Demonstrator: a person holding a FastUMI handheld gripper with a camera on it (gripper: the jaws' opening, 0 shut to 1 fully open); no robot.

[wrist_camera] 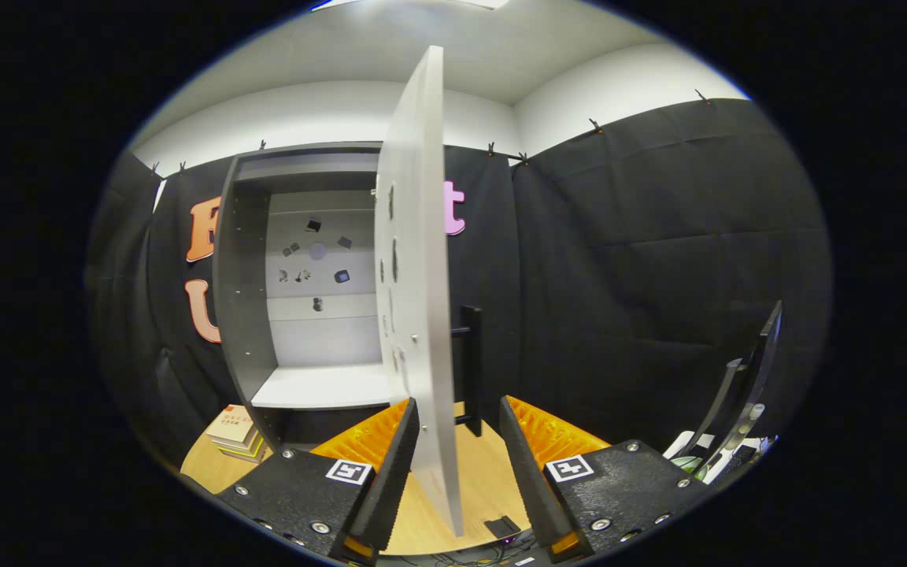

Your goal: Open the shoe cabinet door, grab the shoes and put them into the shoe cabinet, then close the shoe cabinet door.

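Between my jaws [457, 465], spread apart and gripping nothing, the cabinet [253, 299] door [418, 276] stands edge-on, swung open. Shelf [323, 387] bare; shoes can't be made out. Opening done, I judge; loading and closing left.

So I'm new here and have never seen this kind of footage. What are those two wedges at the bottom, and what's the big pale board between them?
The camera rides on a hand-held gripper and looks forward along its two fingers, the wedges you see. The pale board is the shoe cabinet door, swung open and seen edge-on, standing in the gap between the spread fingers; whether either finger touches it is unclear. Its dark handle shows just behind. Beyond the fingers, the shoe cabinet stands open, with a bare shelf inside. Some boxes lie beside its base.
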